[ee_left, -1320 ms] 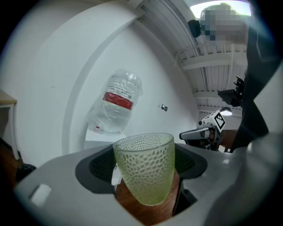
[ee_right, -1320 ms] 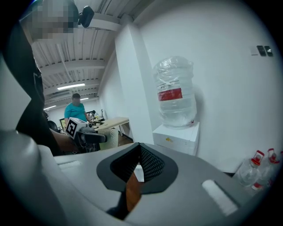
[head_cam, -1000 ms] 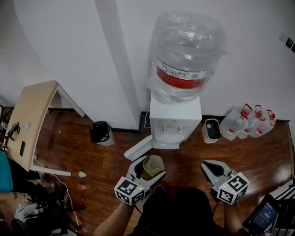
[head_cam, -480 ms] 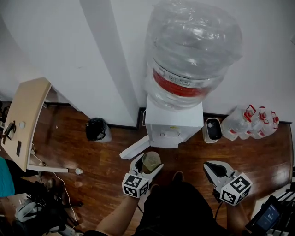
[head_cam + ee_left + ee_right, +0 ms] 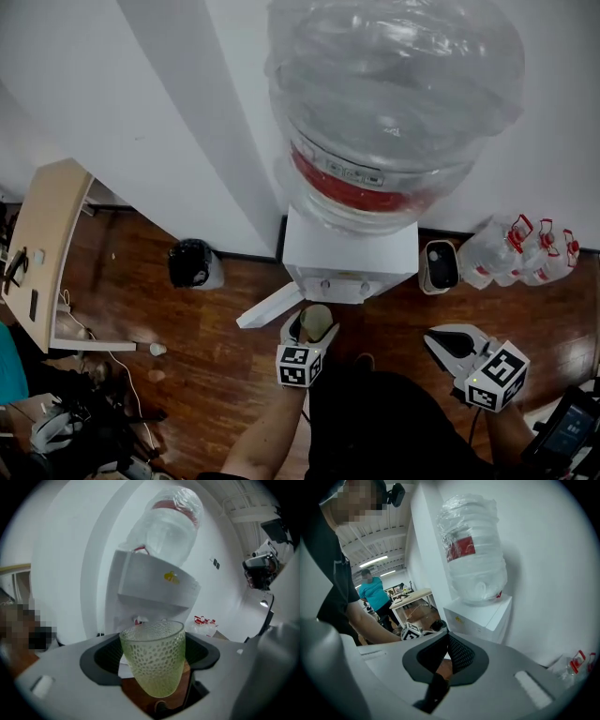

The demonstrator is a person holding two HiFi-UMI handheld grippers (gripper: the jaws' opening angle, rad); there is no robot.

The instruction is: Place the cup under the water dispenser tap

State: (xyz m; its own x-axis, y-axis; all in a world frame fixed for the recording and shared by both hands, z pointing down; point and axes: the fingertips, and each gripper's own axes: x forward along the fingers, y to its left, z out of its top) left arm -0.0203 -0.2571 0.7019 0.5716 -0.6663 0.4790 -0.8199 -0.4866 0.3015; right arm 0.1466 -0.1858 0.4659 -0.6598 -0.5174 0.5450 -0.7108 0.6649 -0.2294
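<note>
Right now the cup stands upright between the pads of your left gripper, mouth up and long axis vertical. The 2 jaws are spread wide and clamp its dimpled green-tinted wall from either side at about mid-height. It sits just in front of the water dispenser, with its rim close below the taps. From the head view it seems to line up between the 2 taps, though the steep angle makes that hard to judge.

Compared with 1 second ago, the cup has travelled forward from open floor to the dispenser's front face, and your left arm reaches further out. The big bottle on top now fills much more of the head view. Your right gripper remains low on the right, well apart from the cup, jaw tips pressed together with nothing between them.

Around the cup, a white panel angles out from the dispenser's lower left corner, just beside the left gripper. To the right, the wooden floor between your 2 grippers lies open. A small white and black unit stands against the dispenser's right side, with spare water jugs beyond it. A black bin sits by the wall on the left, and a desk stands further left.
</note>
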